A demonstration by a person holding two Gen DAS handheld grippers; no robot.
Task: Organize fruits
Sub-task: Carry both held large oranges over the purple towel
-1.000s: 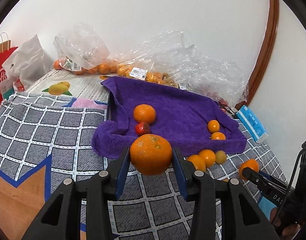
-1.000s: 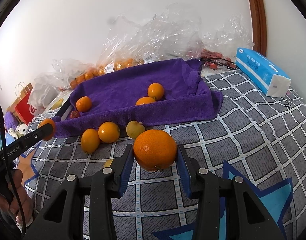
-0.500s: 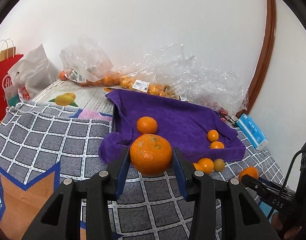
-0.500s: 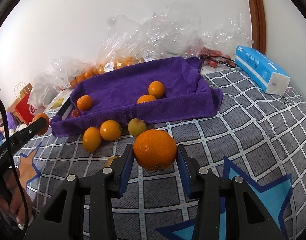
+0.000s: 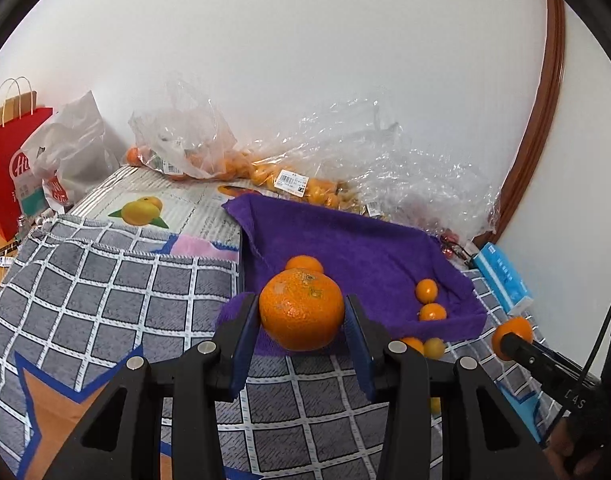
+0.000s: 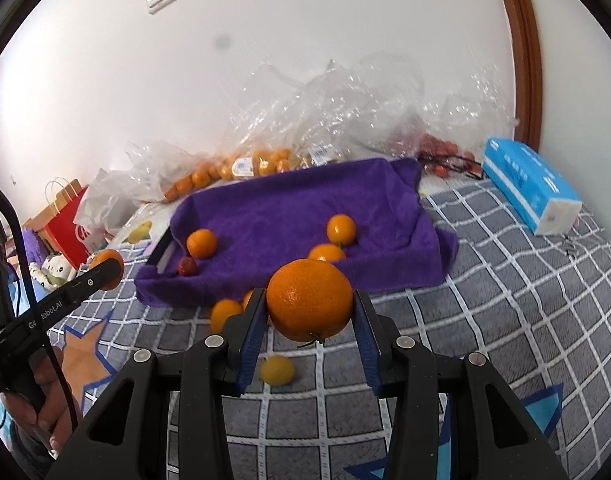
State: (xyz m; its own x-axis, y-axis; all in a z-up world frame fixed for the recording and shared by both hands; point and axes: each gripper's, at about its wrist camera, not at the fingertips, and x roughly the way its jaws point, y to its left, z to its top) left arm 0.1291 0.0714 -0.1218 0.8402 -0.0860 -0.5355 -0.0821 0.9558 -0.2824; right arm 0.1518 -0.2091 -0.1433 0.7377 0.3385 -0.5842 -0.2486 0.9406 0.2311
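Left gripper (image 5: pixel 301 320): blue-lined jaws clamped on a large orange (image 5: pixel 301 309), held in the air in front of the purple towel (image 5: pixel 357 252). Skin of this fruit is pebbled, with a few pale scuffs on top. Right gripper (image 6: pixel 309 316): jaws clamped on a second large orange (image 6: pixel 309 300), smooth, with a short stem stub at its underside.

Count, right wrist view: on the towel (image 6: pixel 289 216), three small oranges (image 6: pixel 201 243) and one small red fruit (image 6: pixel 188 266). Just in front of the towel edge, on the checked grey blanket (image 6: pixel 505 280), at least two more small oranges (image 6: pixel 225 312), partly hidden by the right gripper's left jaw. One small yellow fruit (image 6: pixel 277 369) lies nearer, between the jaws' bases.

Surroundings: clear plastic bags (image 6: pixel 345 104) with more small oranges along the white wall behind the towel; a blue tissue pack (image 6: pixel 525 184) to the right; a red paper bag (image 5: pixel 13 168) far left. The towel's raised front fold stands between the held fruit and the flat middle of the towel.
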